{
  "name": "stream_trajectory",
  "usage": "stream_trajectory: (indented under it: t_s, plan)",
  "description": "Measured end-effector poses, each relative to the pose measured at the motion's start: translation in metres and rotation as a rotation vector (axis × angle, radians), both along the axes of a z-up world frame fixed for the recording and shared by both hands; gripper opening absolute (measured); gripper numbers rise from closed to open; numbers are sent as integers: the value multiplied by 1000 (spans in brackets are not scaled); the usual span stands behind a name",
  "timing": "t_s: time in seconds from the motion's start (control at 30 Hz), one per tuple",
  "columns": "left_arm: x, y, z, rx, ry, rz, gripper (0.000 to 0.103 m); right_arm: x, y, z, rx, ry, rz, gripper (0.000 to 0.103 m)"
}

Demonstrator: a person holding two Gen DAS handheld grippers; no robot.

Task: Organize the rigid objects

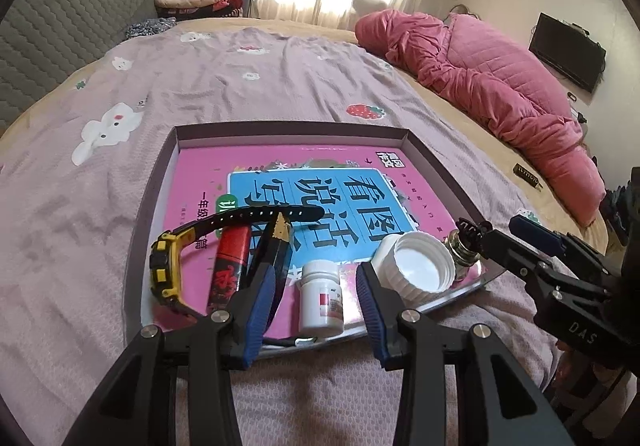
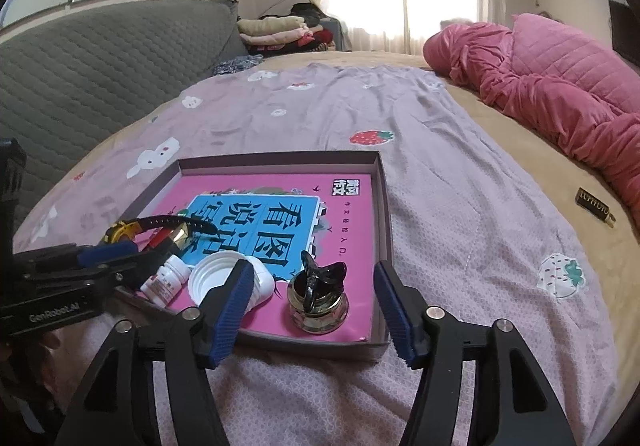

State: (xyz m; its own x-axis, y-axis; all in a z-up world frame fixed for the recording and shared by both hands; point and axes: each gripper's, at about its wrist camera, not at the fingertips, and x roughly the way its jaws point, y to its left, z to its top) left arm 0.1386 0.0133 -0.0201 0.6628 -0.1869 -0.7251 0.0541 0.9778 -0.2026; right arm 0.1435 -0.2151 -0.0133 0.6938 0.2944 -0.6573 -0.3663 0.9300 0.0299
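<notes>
Shallow tray (image 1: 424,150) sits on the lilac bedsheet (image 1: 240,86), pink quilt (image 1: 480,78) beyond; left gripper (image 1: 316,310) and right gripper (image 2: 316,306) both spread apart, empty.

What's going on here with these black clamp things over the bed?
A person holds a two-finger gripper in each hand, tidying small items into a shallow tray on the bed. Already inside, on a pink book, are a yellow watch, a red tube, a white pill bottle, a white cap and a small glass bottle. The left gripper and right gripper hover at the tray's near edge, jaws open, holding nothing. A small dark object lies outside the tray.
</notes>
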Motion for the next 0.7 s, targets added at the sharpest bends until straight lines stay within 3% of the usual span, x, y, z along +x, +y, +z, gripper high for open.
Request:
stream_trajectory:
  t_s: [0.2, 0.33, 0.6, 0.7]
  plan:
    - [-8, 1, 5, 10, -18, 13, 44, -6, 2, 3, -18, -17, 13, 66]
    - [-15, -1, 8, 30, -35, 11, 51, -10, 2, 6, -26, -27, 13, 70]
    - [-30, -7, 15, 53, -61, 12, 52, -22, 0, 12, -21, -41, 17, 72]
    - [-37, -9, 17, 70, -62, 22, 60, -28, 1, 14, -7, -38, 17, 72]
